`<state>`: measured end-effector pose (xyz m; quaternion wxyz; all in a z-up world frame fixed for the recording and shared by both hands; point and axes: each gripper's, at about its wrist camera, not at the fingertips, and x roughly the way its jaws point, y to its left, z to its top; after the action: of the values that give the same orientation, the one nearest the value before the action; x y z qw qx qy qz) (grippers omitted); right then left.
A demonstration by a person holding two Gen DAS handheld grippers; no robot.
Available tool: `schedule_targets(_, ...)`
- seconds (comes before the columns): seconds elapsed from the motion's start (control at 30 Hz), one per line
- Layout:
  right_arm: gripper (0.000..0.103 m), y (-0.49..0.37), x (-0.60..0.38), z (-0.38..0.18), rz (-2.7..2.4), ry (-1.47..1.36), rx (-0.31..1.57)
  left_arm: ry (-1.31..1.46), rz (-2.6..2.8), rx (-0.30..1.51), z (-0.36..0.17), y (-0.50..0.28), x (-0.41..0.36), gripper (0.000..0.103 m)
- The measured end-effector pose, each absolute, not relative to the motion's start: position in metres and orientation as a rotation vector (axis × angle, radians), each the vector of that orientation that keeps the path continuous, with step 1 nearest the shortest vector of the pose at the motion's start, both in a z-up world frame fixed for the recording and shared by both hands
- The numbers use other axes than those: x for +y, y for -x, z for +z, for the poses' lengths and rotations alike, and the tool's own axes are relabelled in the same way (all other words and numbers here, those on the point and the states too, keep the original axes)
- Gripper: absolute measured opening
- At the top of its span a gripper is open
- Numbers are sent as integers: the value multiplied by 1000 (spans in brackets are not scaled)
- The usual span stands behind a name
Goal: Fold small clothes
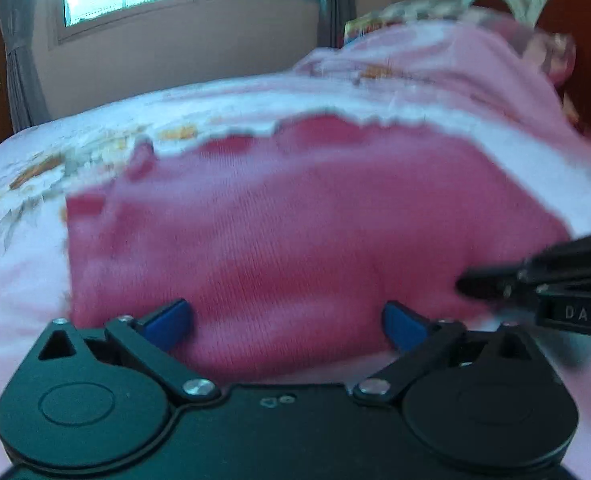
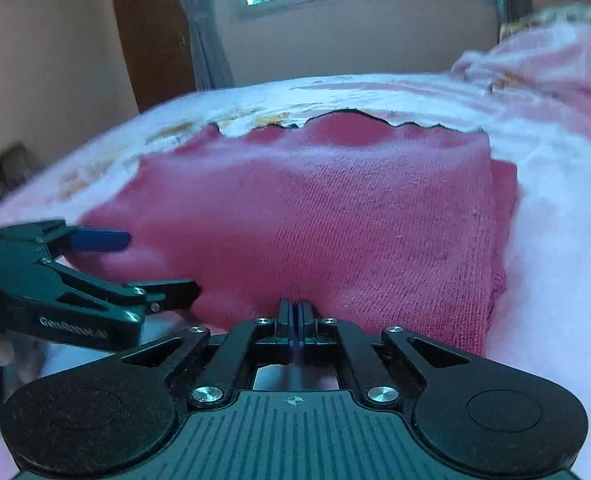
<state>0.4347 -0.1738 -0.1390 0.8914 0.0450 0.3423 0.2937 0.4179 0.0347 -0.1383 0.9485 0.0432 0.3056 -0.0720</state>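
The red knit garment (image 1: pixel 295 232) lies on the pink bedspread (image 1: pixel 23 280). Left gripper (image 1: pixel 287 326) spread, cloth at twelve o'clock between its jaws. Right gripper (image 2: pixel 295 312) pressed together at the near hem, a pinch not discernible.

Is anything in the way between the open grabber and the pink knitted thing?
No. The left gripper is open right at the near edge of the pink knitted garment, with only bedspread around it.

Bare bed (image 2: pixel 555 280) flanks the red knit garment (image 2: pixel 315 216); bunched pink blanket (image 2: pixel 555 76) blocks the far right corner
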Motion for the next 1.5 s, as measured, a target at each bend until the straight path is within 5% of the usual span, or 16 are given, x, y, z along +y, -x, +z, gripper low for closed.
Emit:
schedule_targets(0.03, 1, -439, -179, -128, 605, -97, 703, -92, -142, 575, -129, -418, 38, 96)
schedule_targets(0.1, 20, -444, -193, -105, 552, -129, 590, -119, -106, 504, -116, -431, 45, 102)
schedule_targets(0.17, 68, -462, -205, -97, 523, -173, 542, -101, -76, 562, -120, -460, 51, 101)
schedule_targets(0.3, 56, -513, -224, -135, 448, -163, 725, -30, -99, 658, -149, -485, 72, 101)
schedule_targets(0.33, 40, -515, -225, -130, 455, -149, 733, -58, -108, 662, -143, -485, 72, 98)
schedule_targets(0.37, 11, -517, -227, -120, 460, -126, 718, -66, -110, 624, -133, -482, 74, 94)
schedule_targets(0.4, 3, -517, -232, -110, 455, -131, 680, -54, -114, 558, -123, -480, 79, 96)
schedule_targets(0.5, 3, -545, -240, -94, 425, -189, 583, -35, -92, 521, -113, -510, 89, 98)
schedule_targets(0.7, 3, -600, -237, -143, 393, -155, 754, 76, -75, 700, -145, -552, 111, 100)
schedule_targets(0.83, 3, -598, -235, -118, 389, -133, 630, 44, -72, 583, -126, -552, 123, 101)
schedule_targets(1.0, 3, -637, -220, -141, 276, 15, 671, 69, -6, 767, -155, -609, 140, 102)
schedule_targets(1.23, 2, -597, -221, -132, 325, 58, 619, 32, -28, 717, -131, -566, 146, 95)
schedule_targets(1.3, 11, -552, -224, -115, 408, -3, 558, 84, -93, 648, -123, -523, 139, 97)
schedule_targets(1.37, 38, -506, -212, -107, 491, -40, 529, 83, -141, 615, -119, -480, 115, 98)
schedule_targets(1.5, 38, -438, -176, -103, 550, -30, 510, -27, -154, 568, -121, -426, 55, 101)
